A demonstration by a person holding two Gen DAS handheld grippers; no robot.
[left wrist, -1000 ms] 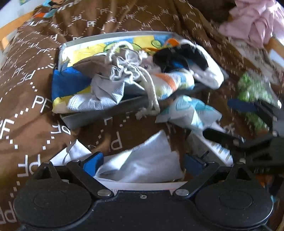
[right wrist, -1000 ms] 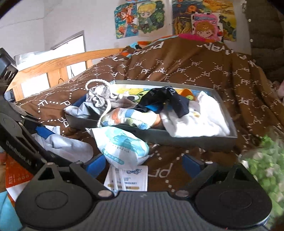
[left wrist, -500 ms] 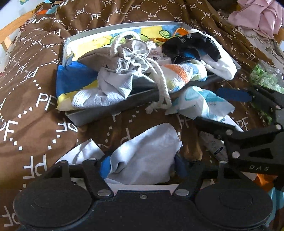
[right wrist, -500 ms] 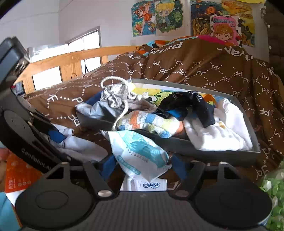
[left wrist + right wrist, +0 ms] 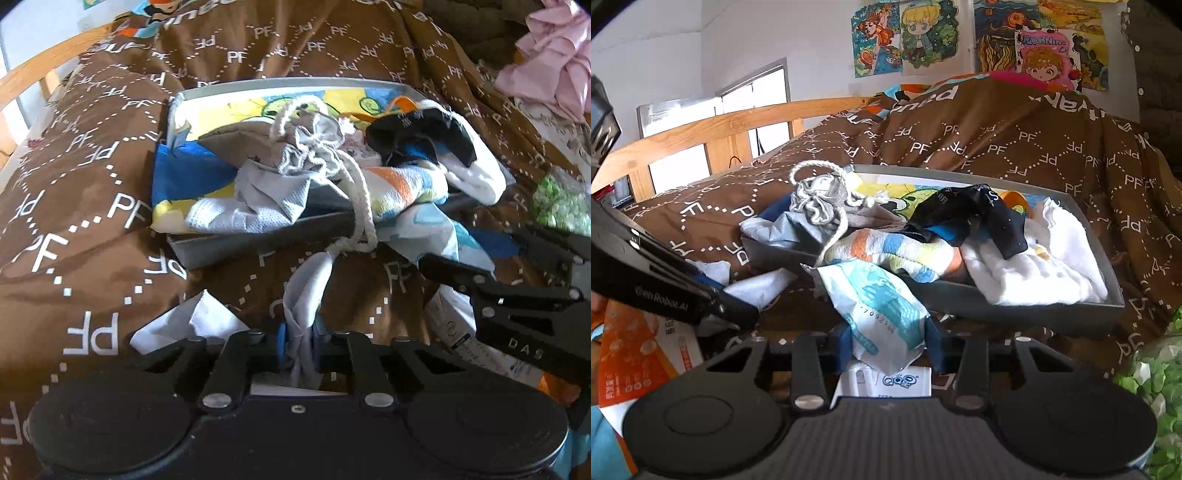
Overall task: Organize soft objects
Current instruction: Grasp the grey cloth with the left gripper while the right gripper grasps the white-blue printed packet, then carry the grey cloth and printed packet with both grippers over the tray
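A grey tray (image 5: 258,243) (image 5: 1027,314) on the brown bedspread holds a grey drawstring bag (image 5: 310,147) (image 5: 816,203), a striped cloth (image 5: 894,254), a black sock (image 5: 964,214) and a white cloth (image 5: 1034,273). My left gripper (image 5: 298,341) is shut on a pale grey cloth (image 5: 303,295) in front of the tray. My right gripper (image 5: 890,347) is shut on a white and teal soft pack (image 5: 879,306) (image 5: 436,229) just before the tray's near wall.
A brown "PF" bedspread (image 5: 92,184) covers the bed. A bag of green pieces (image 5: 557,203) (image 5: 1160,376) lies at the right. Pink cloth (image 5: 554,55) is at far right. An orange box (image 5: 639,350) and a wooden bed rail (image 5: 720,129) are at the left.
Both grippers have closed: the left on the pale grey cloth, bunching it into a strip, and the right on the white and teal pack.
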